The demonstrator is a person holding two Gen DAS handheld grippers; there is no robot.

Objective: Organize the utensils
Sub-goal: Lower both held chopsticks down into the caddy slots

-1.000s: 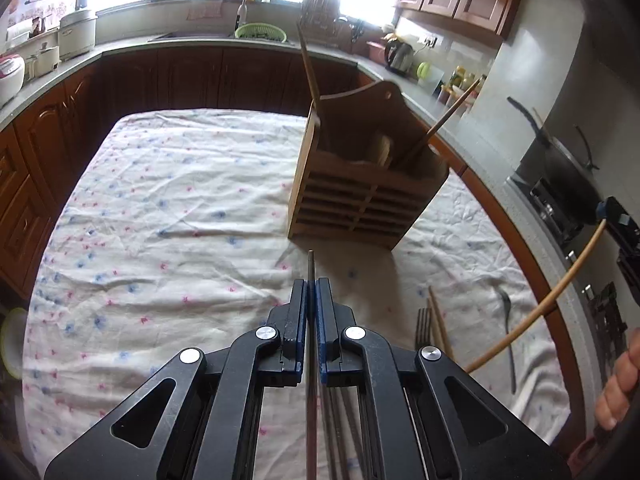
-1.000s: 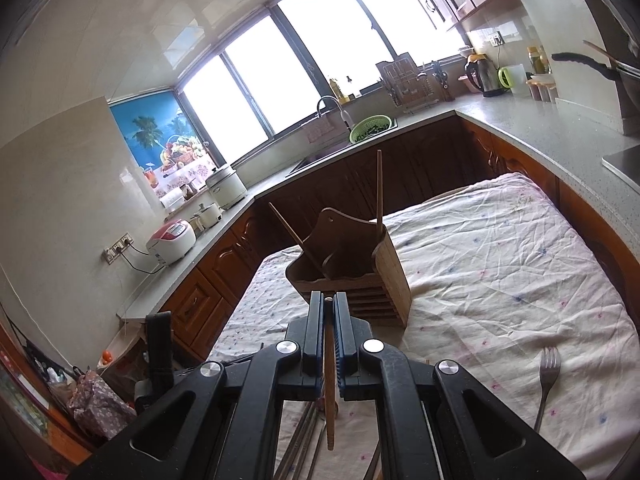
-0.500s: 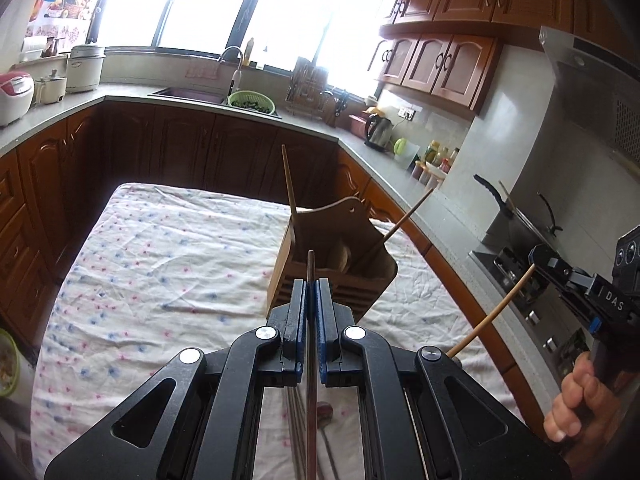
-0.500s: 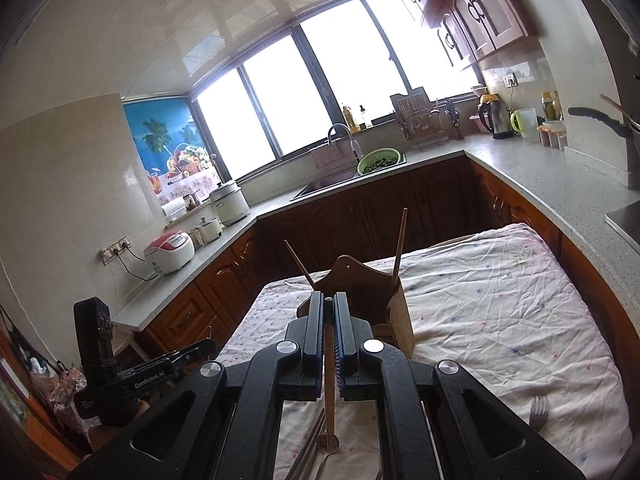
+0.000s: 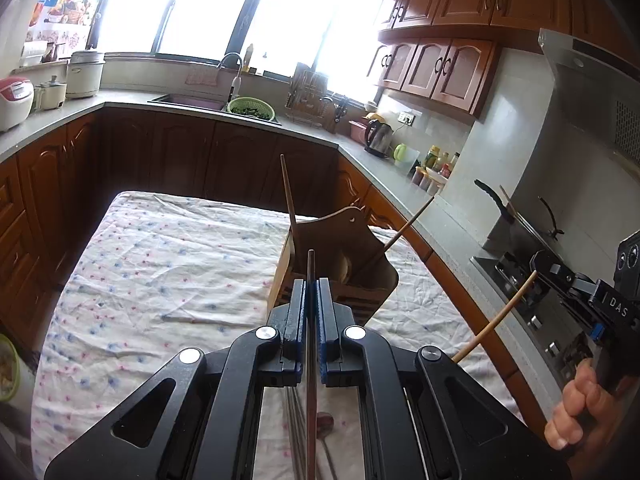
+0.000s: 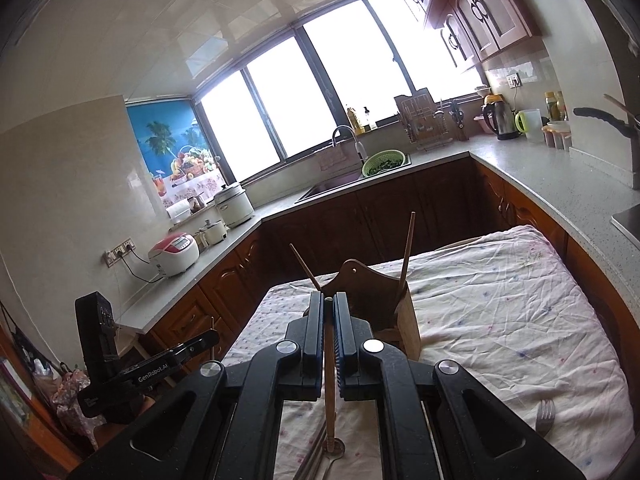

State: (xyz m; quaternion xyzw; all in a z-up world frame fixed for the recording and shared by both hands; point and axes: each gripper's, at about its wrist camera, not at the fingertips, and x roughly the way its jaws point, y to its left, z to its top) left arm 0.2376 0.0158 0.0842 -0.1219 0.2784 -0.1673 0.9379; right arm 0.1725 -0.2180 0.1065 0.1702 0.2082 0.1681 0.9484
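Observation:
A wooden utensil holder [image 5: 340, 248] [image 6: 372, 300] stands on the cloth-covered table [image 5: 168, 280] with two wooden sticks [image 5: 287, 192] leaning out of it. My left gripper [image 5: 311, 292] is shut on a thin dark chopstick [image 5: 311, 320], raised above the table just short of the holder. My right gripper [image 6: 329, 308] is shut on a wooden chopstick [image 6: 329, 380]; that chopstick [image 5: 496, 320] also shows at the right of the left wrist view. More utensils [image 6: 320, 456] lie on the cloth below both grippers.
A fork [image 6: 545, 416] lies on the cloth at the right. Kitchen counters [image 5: 400, 184] surround the table, with a sink, green colander [image 5: 251, 107], kettle [image 5: 379, 137], rice cooker [image 6: 174, 253] and a stove with a pan [image 5: 520, 232] at the right.
Both grippers have lifted away from the table with their chopsticks and tilted up. The holder now sits lower and smaller in both views.

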